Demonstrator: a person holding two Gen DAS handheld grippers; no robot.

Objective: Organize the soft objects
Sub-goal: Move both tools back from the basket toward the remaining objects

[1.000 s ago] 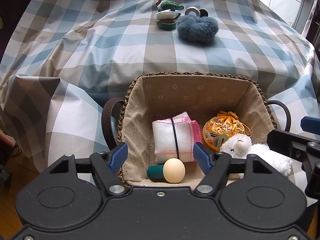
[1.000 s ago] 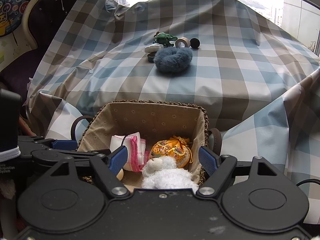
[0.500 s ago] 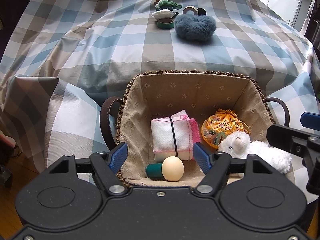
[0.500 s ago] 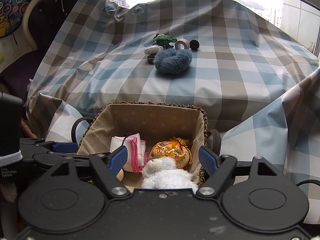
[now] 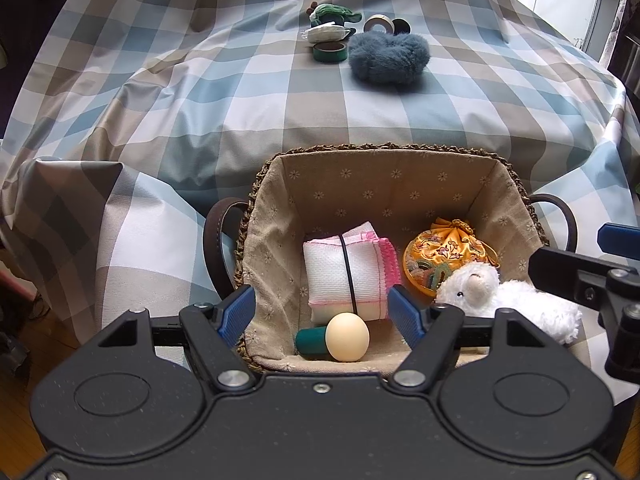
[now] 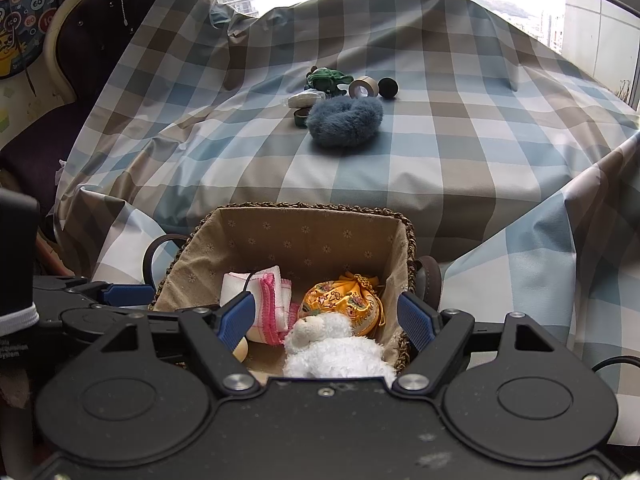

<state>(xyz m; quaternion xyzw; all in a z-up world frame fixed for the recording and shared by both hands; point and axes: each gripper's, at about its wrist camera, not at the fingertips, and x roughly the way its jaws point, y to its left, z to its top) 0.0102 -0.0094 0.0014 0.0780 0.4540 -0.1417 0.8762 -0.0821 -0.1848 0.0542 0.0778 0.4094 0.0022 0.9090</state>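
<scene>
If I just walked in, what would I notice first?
Probably the lined wicker basket at the near edge of the checked tablecloth, with a white plush lamb draped over its right rim beside a shiny orange pouch and a folded white-and-pink cloth. Farther back on the cloth sits a fluffy blue thing, next to a few small bits.

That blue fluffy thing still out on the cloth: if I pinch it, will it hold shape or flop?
The blue plush looks curled and thick-furred, so it will probably squash between the fingers and sag at its free ends. It seems light for its bulk. Lying flat on the checked cloth, it is unlikely to roll, though a push may drag the wrinkled cloth.
</scene>
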